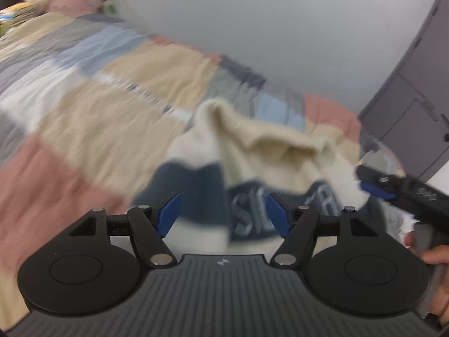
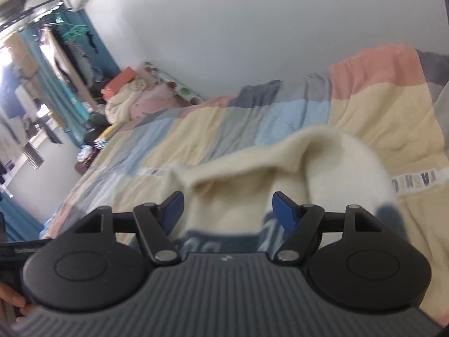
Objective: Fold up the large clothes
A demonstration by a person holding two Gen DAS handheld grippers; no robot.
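Both claws, left gripper (image 1: 223, 212) and right gripper (image 2: 228, 209), gape wide, holding nothing; the cream-and-navy sweater (image 1: 252, 151) lies bunched just ahead on the bedspread (image 1: 84, 90), about equally near both.

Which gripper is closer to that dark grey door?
Right. The right gripper sits just below and in front of the door; the left gripper is further away, over the cream and navy sweater.
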